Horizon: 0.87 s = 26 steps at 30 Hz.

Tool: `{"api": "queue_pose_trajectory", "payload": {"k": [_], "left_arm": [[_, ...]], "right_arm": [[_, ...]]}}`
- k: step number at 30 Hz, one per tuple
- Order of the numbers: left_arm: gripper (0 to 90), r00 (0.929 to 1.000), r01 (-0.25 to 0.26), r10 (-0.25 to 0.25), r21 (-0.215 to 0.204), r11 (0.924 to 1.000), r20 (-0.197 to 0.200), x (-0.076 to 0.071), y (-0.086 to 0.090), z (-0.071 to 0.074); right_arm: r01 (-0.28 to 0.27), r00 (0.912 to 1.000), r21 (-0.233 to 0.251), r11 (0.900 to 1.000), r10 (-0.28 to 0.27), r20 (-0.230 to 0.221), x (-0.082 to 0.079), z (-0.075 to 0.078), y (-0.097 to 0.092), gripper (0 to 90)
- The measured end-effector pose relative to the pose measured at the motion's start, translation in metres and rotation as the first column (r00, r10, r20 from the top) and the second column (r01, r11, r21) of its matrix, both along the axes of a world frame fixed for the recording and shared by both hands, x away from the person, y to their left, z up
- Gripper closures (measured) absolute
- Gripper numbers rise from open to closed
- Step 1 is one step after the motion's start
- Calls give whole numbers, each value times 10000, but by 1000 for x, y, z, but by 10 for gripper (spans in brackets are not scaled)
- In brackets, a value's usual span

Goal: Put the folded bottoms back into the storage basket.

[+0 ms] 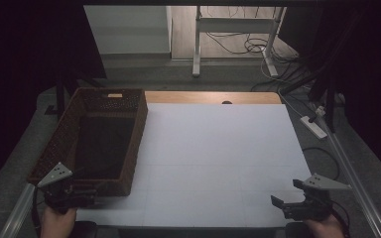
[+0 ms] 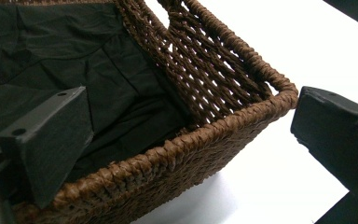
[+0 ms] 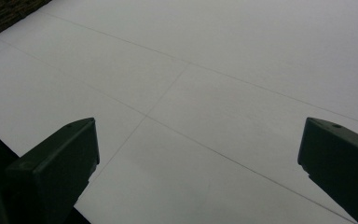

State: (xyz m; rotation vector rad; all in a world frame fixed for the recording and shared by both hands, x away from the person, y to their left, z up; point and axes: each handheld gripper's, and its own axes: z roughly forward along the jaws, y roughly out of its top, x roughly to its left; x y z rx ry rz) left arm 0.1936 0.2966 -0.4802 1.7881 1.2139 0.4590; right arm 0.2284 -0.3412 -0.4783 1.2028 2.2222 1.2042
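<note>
At the bench's near-left corner, the left tool (image 1: pixel 87 191) straddles the wicker basket's (image 2: pixel 223 126) front rim, jaws wide and apparently not yet gripping, its next move a squeeze; the right tool (image 1: pixel 287 198) hangs open, empty.

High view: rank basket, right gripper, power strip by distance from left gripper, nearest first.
From the left gripper:
1. Basket, its near wall right beside the jaws, table's left.
2. Right gripper, across the table at the near right edge.
3. Power strip, on the floor past the table's right side.
</note>
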Motion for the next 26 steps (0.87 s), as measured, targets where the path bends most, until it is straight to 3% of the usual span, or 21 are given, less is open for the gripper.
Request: {"api": "queue_pose_trajectory", "payload": {"k": [26], "left_arm": [[0,10000,-54,55,370,9993,-29,2,-3,0]], "right_arm": [[35,9995,-335,9994,-46,-326,-5,-1,-3,0]]}}
